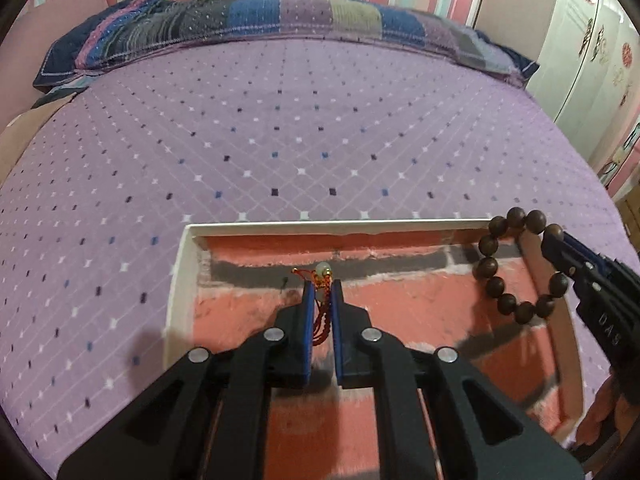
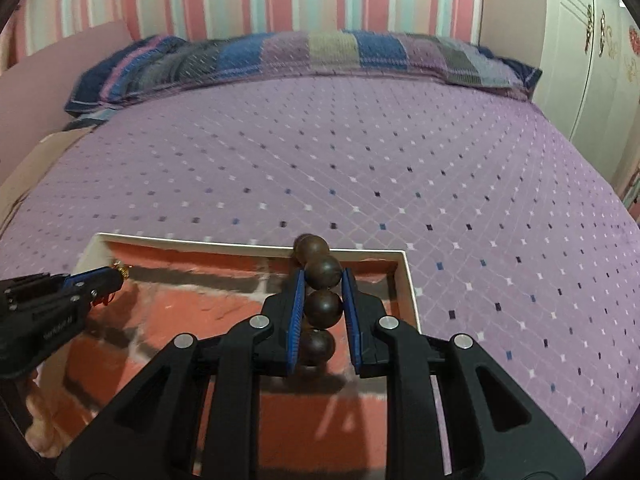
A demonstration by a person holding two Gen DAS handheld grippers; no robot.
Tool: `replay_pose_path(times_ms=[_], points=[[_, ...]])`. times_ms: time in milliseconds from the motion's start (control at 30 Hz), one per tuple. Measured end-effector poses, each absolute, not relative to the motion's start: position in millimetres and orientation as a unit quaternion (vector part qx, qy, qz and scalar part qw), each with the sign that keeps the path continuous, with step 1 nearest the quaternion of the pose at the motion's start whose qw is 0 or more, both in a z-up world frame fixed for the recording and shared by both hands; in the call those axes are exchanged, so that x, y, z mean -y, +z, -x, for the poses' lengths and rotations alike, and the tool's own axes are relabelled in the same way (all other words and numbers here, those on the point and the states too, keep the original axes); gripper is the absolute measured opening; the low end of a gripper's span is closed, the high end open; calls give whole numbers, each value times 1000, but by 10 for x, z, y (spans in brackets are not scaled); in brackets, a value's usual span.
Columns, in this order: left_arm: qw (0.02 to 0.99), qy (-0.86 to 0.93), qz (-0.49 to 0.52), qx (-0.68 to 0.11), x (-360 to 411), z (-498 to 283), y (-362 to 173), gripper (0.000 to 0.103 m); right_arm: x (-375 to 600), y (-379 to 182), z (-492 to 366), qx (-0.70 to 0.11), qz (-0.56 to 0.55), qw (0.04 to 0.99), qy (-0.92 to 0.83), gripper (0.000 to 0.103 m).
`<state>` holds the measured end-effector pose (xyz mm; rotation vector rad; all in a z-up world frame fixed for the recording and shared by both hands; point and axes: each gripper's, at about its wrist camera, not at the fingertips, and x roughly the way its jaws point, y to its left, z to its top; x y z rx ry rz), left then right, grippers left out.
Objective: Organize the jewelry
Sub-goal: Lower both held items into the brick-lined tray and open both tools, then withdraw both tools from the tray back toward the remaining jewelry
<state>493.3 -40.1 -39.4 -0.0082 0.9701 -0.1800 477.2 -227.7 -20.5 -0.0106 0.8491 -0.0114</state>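
Note:
A white-rimmed box (image 1: 182, 280) with a brick-pattern lining lies on the purple bed; it also shows in the right wrist view (image 2: 408, 280). My left gripper (image 1: 321, 286) is shut on a red-cord charm with a pale bead (image 1: 322, 270), held over the box's left part; it also shows in the right wrist view (image 2: 116, 274). My right gripper (image 2: 323, 274) is shut on a dark wooden bead bracelet (image 2: 322, 306), held over the box's right side. In the left wrist view the bracelet (image 1: 490, 268) hangs as a ring from the right gripper (image 1: 554, 240).
A purple patterned bedspread (image 1: 280, 140) lies around the box. A striped pillow (image 1: 260, 24) lies along the headboard. A white wardrobe (image 1: 592, 60) stands to the right, past the bed's edge.

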Motion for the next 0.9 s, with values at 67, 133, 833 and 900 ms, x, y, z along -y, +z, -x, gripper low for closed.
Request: replay_pose_path(times_ms=[67, 133, 833, 900], points=[[877, -84, -1, -472, 425, -5006, -468, 9, 2328, -318, -4864, -435, -3, 901, -10, 20], [873, -75, -9, -482, 440, -5091, -564, 9, 2346, -418, -4923, -455, -11, 890, -8, 20], [900, -79, -41, -426, 227, -4536, 5, 64, 2532, 119, -4338, -403, -34, 915, 15, 96], [913, -80, -37, -399, 60, -4262, 221, 80, 2619, 300, -4071, -374, -44, 926, 13, 99]])
